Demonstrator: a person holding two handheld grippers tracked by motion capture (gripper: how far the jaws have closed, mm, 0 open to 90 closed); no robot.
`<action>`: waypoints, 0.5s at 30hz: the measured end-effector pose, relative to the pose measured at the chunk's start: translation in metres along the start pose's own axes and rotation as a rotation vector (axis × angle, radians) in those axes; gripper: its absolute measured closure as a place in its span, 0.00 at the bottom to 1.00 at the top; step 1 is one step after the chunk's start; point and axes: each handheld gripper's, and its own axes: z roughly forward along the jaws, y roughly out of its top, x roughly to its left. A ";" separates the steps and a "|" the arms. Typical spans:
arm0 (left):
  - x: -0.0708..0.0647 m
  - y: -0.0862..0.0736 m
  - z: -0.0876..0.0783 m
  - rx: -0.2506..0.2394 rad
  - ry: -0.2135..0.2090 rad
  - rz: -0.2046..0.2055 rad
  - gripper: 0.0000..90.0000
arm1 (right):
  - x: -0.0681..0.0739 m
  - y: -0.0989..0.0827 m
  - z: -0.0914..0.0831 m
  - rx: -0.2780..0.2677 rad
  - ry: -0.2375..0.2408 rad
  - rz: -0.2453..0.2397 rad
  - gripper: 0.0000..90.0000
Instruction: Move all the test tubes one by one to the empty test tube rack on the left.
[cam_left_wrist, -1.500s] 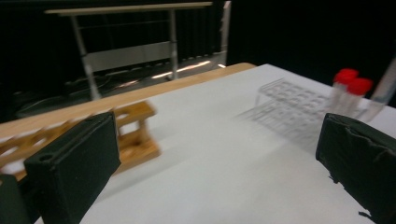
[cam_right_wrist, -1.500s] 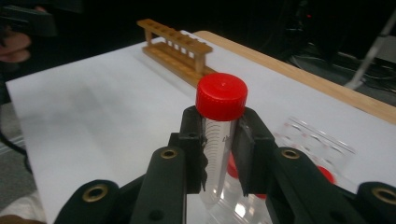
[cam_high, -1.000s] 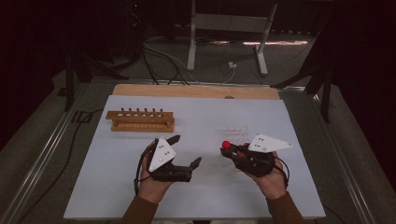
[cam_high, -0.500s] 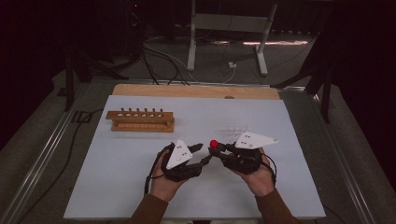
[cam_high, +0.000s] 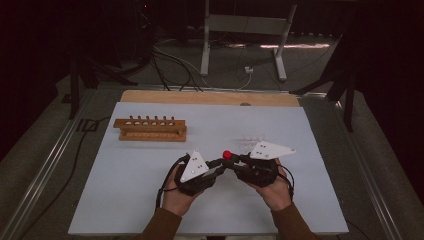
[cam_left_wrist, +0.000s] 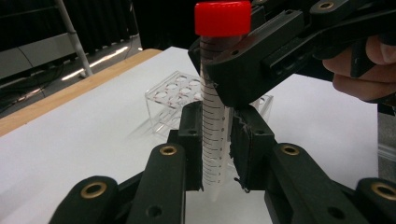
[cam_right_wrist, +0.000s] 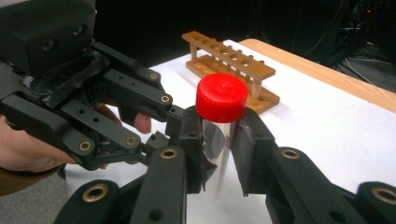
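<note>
So both black grippers are clamped on the clear ruled plastic tube with the round red cap: right gripper just under the cap, left gripper, jaws just closed, lower at 6 o'clock

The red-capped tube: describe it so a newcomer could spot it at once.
On the white table, look near the front edge, where the left gripper and right gripper meet. Both clamp an upright clear tube marked with black graduation lines. Its bright red screw cap sets it apart from the wooden rack and clear rack.

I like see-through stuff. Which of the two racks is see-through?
The clear plastic rack, just behind the red-capped tube. The other rack is brown wood, standing farther left.
</note>
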 end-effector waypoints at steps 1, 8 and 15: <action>0.000 0.000 0.000 -0.004 0.003 0.004 0.85 | 0.000 0.000 0.000 -0.003 0.002 0.002 0.82; 0.005 -0.001 -0.001 -0.014 0.031 -0.006 0.85 | -0.003 0.001 -0.005 -0.042 0.018 0.026 0.59; 0.023 -0.005 -0.012 -0.039 0.091 -0.051 0.85 | -0.009 -0.003 -0.020 -0.060 -0.039 0.026 0.26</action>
